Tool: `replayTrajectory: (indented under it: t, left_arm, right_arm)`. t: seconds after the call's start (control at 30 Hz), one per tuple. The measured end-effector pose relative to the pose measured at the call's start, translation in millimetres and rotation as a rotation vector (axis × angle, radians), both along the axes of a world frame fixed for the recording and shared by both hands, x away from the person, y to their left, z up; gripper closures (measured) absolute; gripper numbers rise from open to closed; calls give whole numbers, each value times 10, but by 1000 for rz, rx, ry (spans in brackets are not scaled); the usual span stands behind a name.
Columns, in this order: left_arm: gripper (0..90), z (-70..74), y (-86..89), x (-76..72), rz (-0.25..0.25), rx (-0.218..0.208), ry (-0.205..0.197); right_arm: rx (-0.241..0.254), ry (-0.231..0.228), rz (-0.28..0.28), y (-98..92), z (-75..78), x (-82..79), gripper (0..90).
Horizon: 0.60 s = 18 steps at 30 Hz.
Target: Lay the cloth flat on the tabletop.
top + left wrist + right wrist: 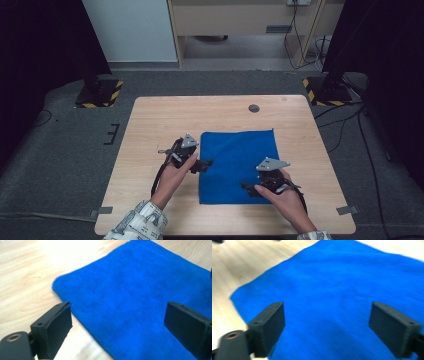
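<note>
Both sets of jaws are standing wide apart with nothing pinched between them. Your left gripper (204,164) is hanging right at the left edge of the blue cloth (238,165), and in the left gripper view you're looking over the cloth (140,297) with one jaw over bare wood and the other over the fabric. Your right gripper (246,186) is sitting over the near right part of the cloth, and in the right gripper view both jaws are framing blue fabric (332,302), a bit blurred.

The cloth itself is lying flat on the wooden surface (150,130) as a neat rectangle, a little right of centre, edges looking tidy and square. My guess is it's already folded at least once and you're letting go, so what's left is maybe another fold or just pulling your hands back. Can't tell the layer count from here, though.

No brands, labels or readable writing anywhere, on the cloth or on the surface.
</note>
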<state>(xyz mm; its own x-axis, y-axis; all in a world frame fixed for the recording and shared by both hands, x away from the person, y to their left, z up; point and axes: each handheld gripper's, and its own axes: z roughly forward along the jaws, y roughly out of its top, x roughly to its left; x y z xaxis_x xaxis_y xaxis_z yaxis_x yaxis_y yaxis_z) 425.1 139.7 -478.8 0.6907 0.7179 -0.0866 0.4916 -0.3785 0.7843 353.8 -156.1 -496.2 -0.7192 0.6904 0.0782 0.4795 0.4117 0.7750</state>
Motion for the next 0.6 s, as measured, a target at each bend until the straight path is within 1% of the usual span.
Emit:
replayTrajectory:
  t: [0.03,0.1,0.17,0.23,0.3,0.37,0.43,0.47,0.53,0.6]
  left_arm:
    - [69,-2,12,51,0,-21,10]
    - [75,-11,26,116,-5,-42,28]
    - [75,-18,38,154,4,-38,34]
    - [76,-20,54,165,10,-37,35]
    - [76,-17,67,164,14,-28,38]
    - [76,3,85,158,12,-19,34]
    - [76,35,106,147,10,-26,23]
    - [76,50,118,144,8,-23,19]
    - [76,75,140,137,15,-23,16]
    - [76,85,149,130,16,-24,19]
  right_arm:
    - [-5,8,12,42,-4,5,184]
    - [-23,20,36,154,-20,11,187]
    - [-30,15,52,259,-26,-3,187]
    - [-32,9,75,347,-23,-22,187]
    - [-31,6,86,434,-19,-41,199]
    - [-33,8,97,492,-13,-52,202]
    - [-34,5,106,552,3,-66,209]
    - [-31,3,107,572,13,-72,221]
    - [-30,-3,115,604,28,-87,235]
    - [-30,2,122,634,35,-99,239]
